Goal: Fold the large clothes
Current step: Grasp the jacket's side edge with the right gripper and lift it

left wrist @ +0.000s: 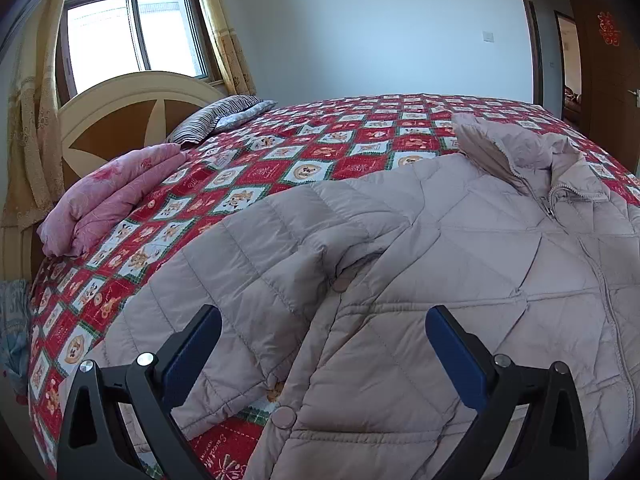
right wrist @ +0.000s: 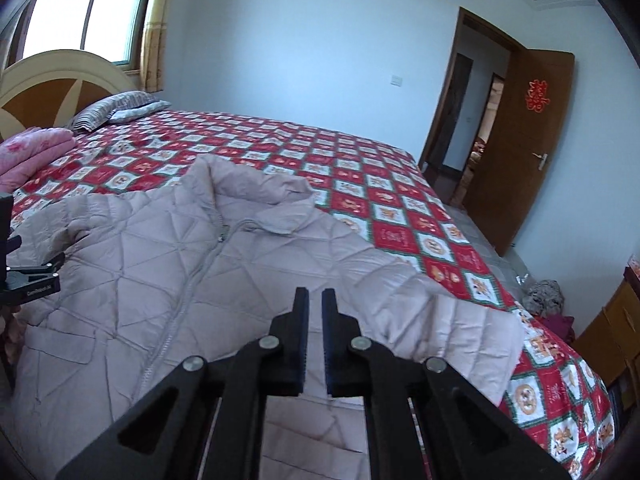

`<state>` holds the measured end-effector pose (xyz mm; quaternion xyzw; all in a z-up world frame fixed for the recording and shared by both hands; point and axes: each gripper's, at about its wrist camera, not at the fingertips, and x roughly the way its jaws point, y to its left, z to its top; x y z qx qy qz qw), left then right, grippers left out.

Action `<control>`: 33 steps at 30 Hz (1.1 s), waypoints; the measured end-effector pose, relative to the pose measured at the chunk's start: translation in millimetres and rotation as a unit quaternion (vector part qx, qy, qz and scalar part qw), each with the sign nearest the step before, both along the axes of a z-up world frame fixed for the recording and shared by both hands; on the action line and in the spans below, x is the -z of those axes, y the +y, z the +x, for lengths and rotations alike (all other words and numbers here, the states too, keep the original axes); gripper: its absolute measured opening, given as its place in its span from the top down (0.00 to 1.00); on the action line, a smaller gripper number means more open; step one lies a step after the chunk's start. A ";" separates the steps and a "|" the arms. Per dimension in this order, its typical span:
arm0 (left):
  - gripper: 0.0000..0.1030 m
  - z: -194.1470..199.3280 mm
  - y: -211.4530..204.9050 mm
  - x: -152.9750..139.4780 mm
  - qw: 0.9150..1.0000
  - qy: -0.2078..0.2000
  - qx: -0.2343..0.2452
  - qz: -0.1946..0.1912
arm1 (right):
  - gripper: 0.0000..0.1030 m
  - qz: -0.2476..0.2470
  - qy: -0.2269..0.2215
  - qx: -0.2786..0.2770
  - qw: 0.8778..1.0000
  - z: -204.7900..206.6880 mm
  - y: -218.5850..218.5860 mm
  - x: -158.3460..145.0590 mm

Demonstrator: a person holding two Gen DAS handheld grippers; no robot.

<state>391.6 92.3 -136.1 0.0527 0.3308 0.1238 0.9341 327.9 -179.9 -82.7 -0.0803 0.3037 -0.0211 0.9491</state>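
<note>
Stuff the cameras couldn't catch

The jacket (left wrist: 460, 264) hem ran off the bottom edge in both views, and the left gripper (right wrist: 28, 276) was mostly cropped at the right-wrist frame's side.

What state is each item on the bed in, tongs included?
Beige quilted down jacket: flat on the bed, zipped, sleeves not yet folded in.
Pink quilt: folded, near the headboard.
Striped grey pillow: lying flat.
Brown wooden door: open.
Left tongs: open, empty.
Right tongs: shut, empty.
</note>
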 end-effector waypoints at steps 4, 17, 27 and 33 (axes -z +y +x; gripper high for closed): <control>0.01 -0.7 2.6 5.9 1.000 0.006 0.008 -0.002 | 0.21 0.013 0.011 0.000 1.000 4.4 4.7 20.6; 0.01 15.7 -12.2 13.8 1.000 0.016 0.014 0.007 | 0.19 0.036 0.042 0.161 0.985 20.6 -131.6 53.0; 0.01 23.0 -14.9 29.2 0.999 0.035 0.022 0.001 | 0.19 -0.030 0.111 0.145 0.983 32.4 -138.2 96.3; 0.01 26.7 -13.5 32.4 0.999 0.046 0.026 -0.006 | 0.46 -0.059 0.120 0.150 0.980 39.9 -146.4 105.6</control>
